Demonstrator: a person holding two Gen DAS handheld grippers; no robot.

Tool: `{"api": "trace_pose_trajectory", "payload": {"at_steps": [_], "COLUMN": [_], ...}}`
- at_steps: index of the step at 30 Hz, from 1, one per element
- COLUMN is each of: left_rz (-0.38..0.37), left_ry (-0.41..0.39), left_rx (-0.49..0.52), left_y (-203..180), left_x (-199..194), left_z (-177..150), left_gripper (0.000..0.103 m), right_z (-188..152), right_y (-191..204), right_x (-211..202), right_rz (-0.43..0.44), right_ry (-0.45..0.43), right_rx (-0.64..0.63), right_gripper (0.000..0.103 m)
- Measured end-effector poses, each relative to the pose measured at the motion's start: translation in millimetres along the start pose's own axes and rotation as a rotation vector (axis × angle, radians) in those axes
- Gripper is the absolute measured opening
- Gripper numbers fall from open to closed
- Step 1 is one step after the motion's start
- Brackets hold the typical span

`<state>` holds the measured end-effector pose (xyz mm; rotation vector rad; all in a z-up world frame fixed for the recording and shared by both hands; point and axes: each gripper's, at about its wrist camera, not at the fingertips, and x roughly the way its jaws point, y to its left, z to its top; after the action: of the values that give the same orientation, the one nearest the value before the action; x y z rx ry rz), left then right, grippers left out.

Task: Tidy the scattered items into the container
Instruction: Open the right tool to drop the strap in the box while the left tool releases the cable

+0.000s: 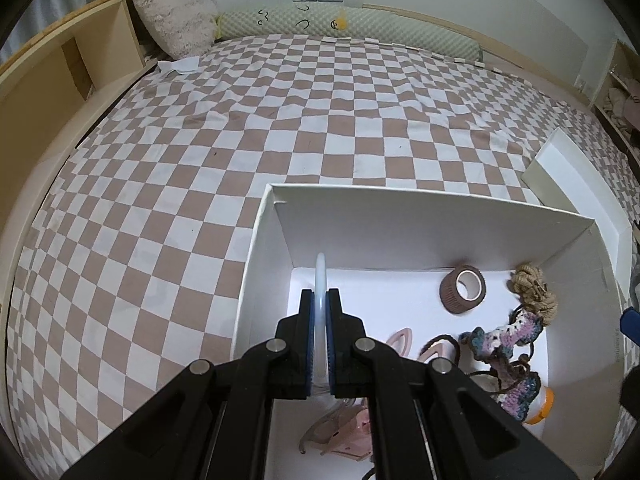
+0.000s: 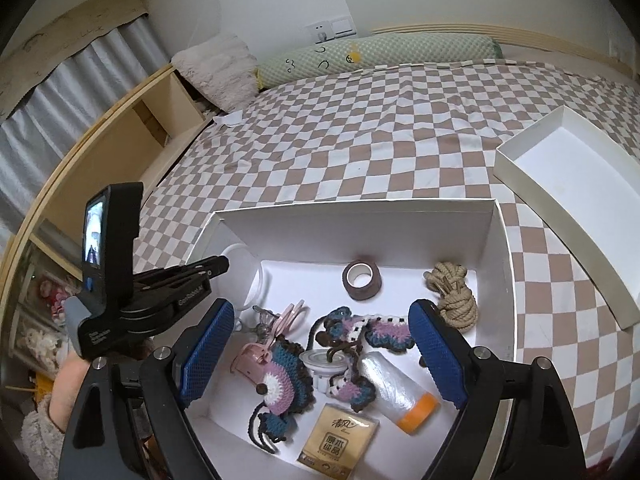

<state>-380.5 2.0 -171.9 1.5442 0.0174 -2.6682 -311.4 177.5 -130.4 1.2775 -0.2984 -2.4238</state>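
Note:
A white cardboard box (image 1: 400, 198) (image 2: 360, 208) sits on the checkered bed. In it lie a brown tape roll (image 2: 362, 280), a knotted rope (image 2: 454, 294), crochet pieces (image 2: 356, 332), pink hair clips (image 2: 294, 312), a bottle with an orange cap (image 2: 400, 392) and a tissue pack (image 2: 340, 440). My left gripper (image 1: 320, 300) (image 2: 224, 264) is shut on a translucent white ring (image 1: 321, 276) (image 2: 260, 280), held edge-on just inside the box's left wall. My right gripper (image 2: 322, 306) hovers over the box with its jaws wide open, gripping nothing, the crochet pieces below.
The box's shallow white lid (image 2: 568, 184) (image 1: 568, 176) lies open side up on the bed to the right. A fluffy pillow (image 1: 176, 16) and a green bolster (image 1: 360, 26) line the far headboard. A wooden shelf unit (image 1: 60, 64) runs along the bed's left side.

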Motion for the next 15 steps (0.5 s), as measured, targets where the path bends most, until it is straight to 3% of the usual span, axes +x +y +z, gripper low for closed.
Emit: {"api": "trace_pose_trajectory", "payload": {"at_steps": [2, 3, 4, 6, 10, 15], "left_rz": [-0.027, -0.059, -0.109, -0.164, -0.243, -0.221], "left_ry": [0.016, 0.032, 0.04, 0.039, 0.059, 0.053], "left_rx": [-0.01, -0.014, -0.014, 0.009, -0.001, 0.0], "left_y": [-0.5, -1.5, -4.3, -12.2, -19.7, -18.0], "left_x": [3.2, 4.9, 5.2, 2.5, -0.1, -4.6], "left_z": [-1.4, -2.1, -2.8, -2.8, -3.1, -4.0], "left_gripper": [0.009, 0.022, 0.028, 0.055, 0.059, 0.059], "right_z": [-0.1, 0.2, 0.4, 1.0, 0.9, 0.4], "right_y": [-1.3, -2.5, -3.0, -4.8, -7.7, -8.2], "right_x": [-0.6, -1.0, -1.4, -1.8, -4.0, -8.2], "right_rz": [0.008, 0.011, 0.011, 0.013, 0.017, 0.015], "right_ry": [0.0, -0.001, -0.002, -0.004, -0.005, -0.01], "right_rx": [0.011, 0.017, 0.022, 0.033, 0.05, 0.057], "right_gripper": [0.089, 0.089, 0.089, 0.089, 0.089, 0.089]}}
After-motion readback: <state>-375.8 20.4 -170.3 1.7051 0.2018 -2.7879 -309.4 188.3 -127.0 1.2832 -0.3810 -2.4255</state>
